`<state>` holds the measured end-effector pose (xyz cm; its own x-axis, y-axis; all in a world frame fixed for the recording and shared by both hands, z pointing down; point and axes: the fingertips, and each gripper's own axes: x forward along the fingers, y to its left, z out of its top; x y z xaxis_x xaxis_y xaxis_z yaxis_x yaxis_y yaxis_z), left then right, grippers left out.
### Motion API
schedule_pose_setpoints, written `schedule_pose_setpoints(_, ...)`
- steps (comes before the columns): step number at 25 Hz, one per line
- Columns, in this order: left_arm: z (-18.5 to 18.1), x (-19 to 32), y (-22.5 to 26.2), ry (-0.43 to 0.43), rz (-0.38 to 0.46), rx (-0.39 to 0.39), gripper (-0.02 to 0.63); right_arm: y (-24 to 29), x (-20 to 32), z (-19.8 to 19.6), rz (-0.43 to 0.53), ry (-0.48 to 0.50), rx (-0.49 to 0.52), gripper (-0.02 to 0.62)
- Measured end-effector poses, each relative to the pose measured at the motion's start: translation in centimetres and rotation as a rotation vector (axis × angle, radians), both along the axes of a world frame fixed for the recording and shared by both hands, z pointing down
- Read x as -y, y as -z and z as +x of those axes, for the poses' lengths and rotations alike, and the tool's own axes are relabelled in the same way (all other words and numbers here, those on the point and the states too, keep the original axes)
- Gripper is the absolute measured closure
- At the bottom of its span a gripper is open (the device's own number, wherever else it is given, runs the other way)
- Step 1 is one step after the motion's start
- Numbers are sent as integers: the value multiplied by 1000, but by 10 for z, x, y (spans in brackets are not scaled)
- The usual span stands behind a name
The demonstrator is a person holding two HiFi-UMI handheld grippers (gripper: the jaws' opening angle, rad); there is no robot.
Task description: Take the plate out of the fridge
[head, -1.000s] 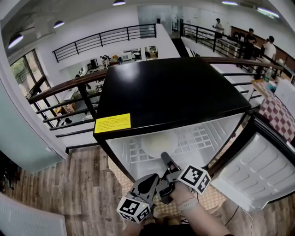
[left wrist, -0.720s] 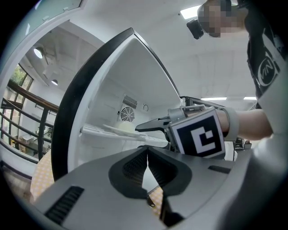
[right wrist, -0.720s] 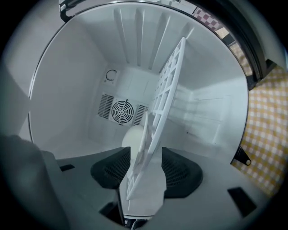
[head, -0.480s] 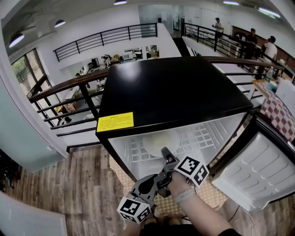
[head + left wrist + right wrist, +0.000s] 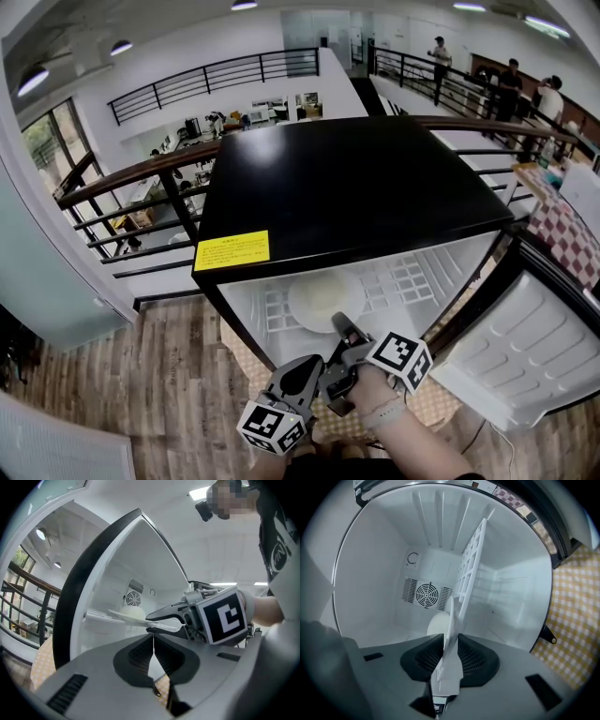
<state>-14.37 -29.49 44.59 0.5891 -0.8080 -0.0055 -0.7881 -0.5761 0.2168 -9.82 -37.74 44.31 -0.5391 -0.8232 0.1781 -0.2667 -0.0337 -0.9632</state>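
The black-topped fridge (image 5: 347, 178) stands open, its white-lined door (image 5: 525, 347) swung out to the right, and the pale round plate (image 5: 323, 298) lies flat on the white grid shelf (image 5: 403, 277) inside, towards the shelf's front left. The right gripper (image 5: 450, 645) reaches in level from the front, and its fingers (image 5: 425, 659) have just been closing with the plate's near rim between them. Now they are clamped on that rim, one finger above the plate and one beneath, as the left gripper view shows from the side. In the right gripper view, which is rolled over, the plate runs edge-on straight up between the two dark pads, with the round fan grille (image 5: 427, 595) on the back wall beyond it. The left gripper (image 5: 153, 638) hangs outside the fridge, just beside the right one and lower, its fingers pressed together on nothing, above the yellow checked mat (image 5: 427, 403) on the wooden floor (image 5: 178, 375).
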Motion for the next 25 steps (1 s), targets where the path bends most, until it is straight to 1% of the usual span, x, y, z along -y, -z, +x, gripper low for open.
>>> schedule_pose_setpoints(5,3,-2,1,-7,2,-4,594,0,-5,1,-13,2,37,497)
schedule_pose_setpoints(10,2,0,2,-3,7,0,594,3,-8,3,-29,-6,77,518)
schedule_pose_setpoints(11,1,0,2,-2,7,0,594,6,-9,3,-23,-3,77,545)
schedule_pose_setpoints(14,0,1,2,4,8,-3,594,8,-10,4,-11,4,75,546)
schedule_pose_setpoints(18,1,2,2,-2,9,-4,594,7,-17,7,-18,0,106,548)
schedule_pose_setpoints(25,7,2,1,-12,7,-6,594,7,-29,15,-14,-6,117,548)
